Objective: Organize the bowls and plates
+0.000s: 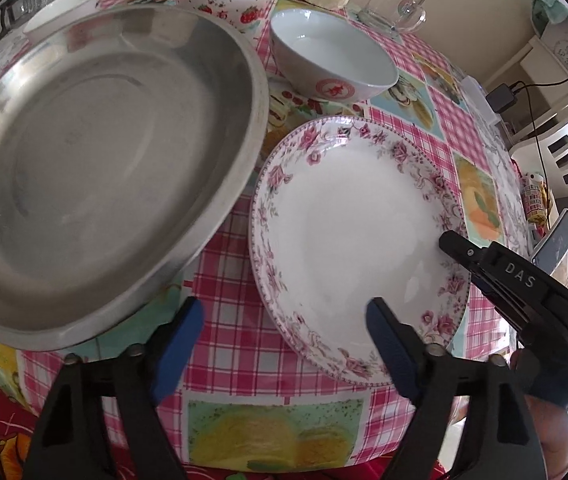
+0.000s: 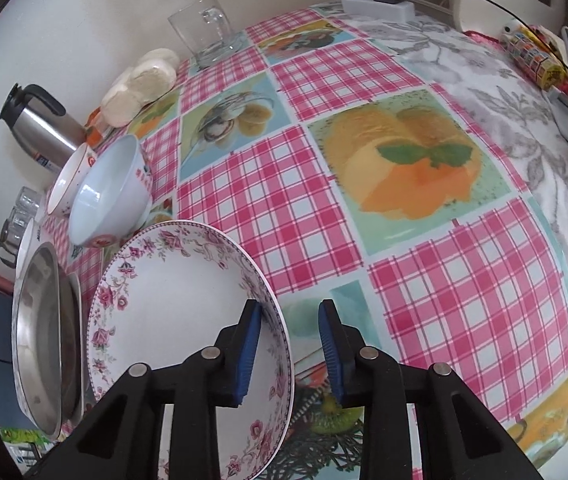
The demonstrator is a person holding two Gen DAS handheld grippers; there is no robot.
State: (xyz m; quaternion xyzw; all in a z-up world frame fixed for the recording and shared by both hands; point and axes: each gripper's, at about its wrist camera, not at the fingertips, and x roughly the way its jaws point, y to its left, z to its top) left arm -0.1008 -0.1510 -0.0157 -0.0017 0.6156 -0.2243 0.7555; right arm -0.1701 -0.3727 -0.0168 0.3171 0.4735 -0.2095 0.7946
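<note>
Steel basin (image 1: 116,168) fills your far left, its near edge hanging over the checked tablecloth (image 1: 228,280) and its right rim just beside the floral plate (image 1: 347,232).

Your left gripper (image 1: 284,336) hovers above the strip of cloth between the two. Its jaws stand well apart with nothing in them, and its right-hand finger hangs over the plate's near rim. If you bring that finger down as it is, it will likely strike the rim instead of straddling it. That could tip the plate or knock it into the basin.

The floral plate sits on the table in front of the red-emblem bowl (image 1: 331,60).

At the plate's right edge, your right gripper (image 2: 289,344) straddles the rim with its jaws drawn narrow. One pad lies against the inside. A sliver of cloth shows between the outer pad and the rim, so I cannot tell whether the rim is truly pinched.

That is the main hazard. If you lift on a one-sided, uncertain hold at the very edge, the smooth glazed plate may pivot or slip out and drop onto the table. A swing to the left may clip the basin or the bowl behind.
</note>
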